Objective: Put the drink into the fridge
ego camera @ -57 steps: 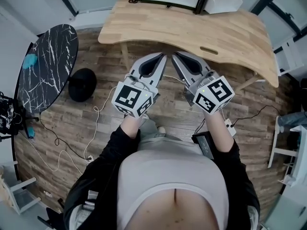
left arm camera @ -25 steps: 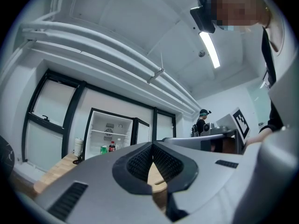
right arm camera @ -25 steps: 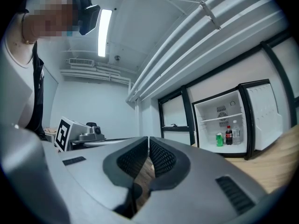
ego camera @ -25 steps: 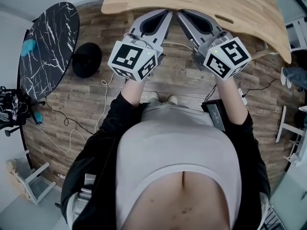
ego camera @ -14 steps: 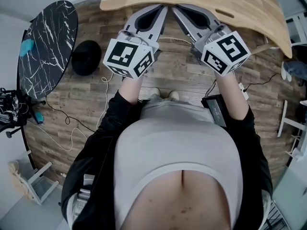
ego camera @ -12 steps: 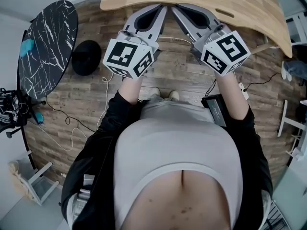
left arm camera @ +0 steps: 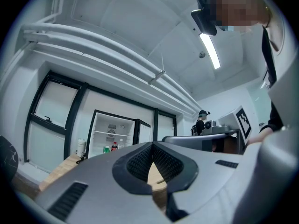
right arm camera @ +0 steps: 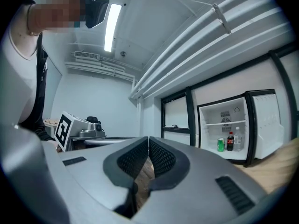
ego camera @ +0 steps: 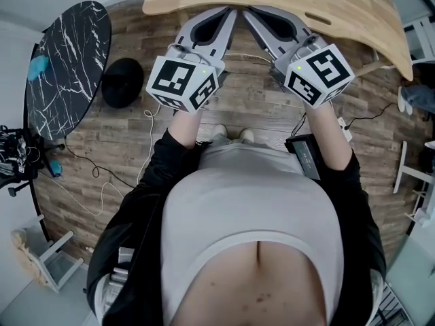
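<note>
Pressed together on nothing: left gripper (ego camera: 230, 12) and right gripper (ego camera: 249, 12), at the near edge of table (ego camera: 340, 5). Beyond it, in open fridge (right arm camera: 210, 129): can (right arm camera: 221, 144), cola (right arm camera: 229, 141), clear bottle (right arm camera: 238, 139). Leftward, marble top (ego camera: 68, 66) and stool (ego camera: 122, 82). Missing from the head view: fridge, table's far side.

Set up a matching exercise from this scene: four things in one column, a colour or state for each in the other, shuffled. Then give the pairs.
Things:
1. fridge
2. can
3. round table
4. left gripper

Colour or state:
a. green
b. jaws shut, nothing between them
c. door open
d. black with white veins

Pairs: 1-c, 2-a, 3-d, 4-b
</note>
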Demonstrator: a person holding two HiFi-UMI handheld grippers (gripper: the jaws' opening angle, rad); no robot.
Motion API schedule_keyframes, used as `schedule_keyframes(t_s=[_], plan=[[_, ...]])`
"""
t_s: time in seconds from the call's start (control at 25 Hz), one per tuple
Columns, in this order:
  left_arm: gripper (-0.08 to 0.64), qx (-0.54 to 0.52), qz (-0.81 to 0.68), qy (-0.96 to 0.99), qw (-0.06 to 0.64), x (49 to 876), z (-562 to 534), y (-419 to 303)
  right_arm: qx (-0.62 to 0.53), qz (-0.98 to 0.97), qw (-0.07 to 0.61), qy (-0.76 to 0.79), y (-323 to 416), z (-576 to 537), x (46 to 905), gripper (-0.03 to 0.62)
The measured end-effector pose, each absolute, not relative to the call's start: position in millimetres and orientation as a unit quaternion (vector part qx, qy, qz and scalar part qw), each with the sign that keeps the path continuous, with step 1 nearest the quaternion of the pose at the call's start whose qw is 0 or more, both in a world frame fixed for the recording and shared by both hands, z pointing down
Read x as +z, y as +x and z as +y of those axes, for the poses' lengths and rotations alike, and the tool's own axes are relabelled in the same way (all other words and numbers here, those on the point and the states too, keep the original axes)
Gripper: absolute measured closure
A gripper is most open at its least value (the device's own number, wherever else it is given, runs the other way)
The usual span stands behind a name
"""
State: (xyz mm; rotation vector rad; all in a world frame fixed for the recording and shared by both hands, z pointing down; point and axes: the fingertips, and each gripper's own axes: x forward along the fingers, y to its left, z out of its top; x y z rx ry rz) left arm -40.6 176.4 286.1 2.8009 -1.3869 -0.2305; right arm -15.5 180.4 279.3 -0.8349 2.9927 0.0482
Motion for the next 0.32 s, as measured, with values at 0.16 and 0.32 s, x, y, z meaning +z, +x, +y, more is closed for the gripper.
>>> schedule_keyframes(t_s=[0.16, 0.32], plan=[[0.555, -0.073, -0.441, 0.894, 0.006, 286.9, 176.6, -40.0, 0.015, 0.963, 0.016, -0.268, -16.2, 180.6, 279.7, 0.561], [0.555, -0.075, -0.442, 0.894, 0.009, 287.2, 177.8, -40.5, 0.015, 0.963, 0.016, -0.268, -16.2, 181.5, 280.7, 0.561]])
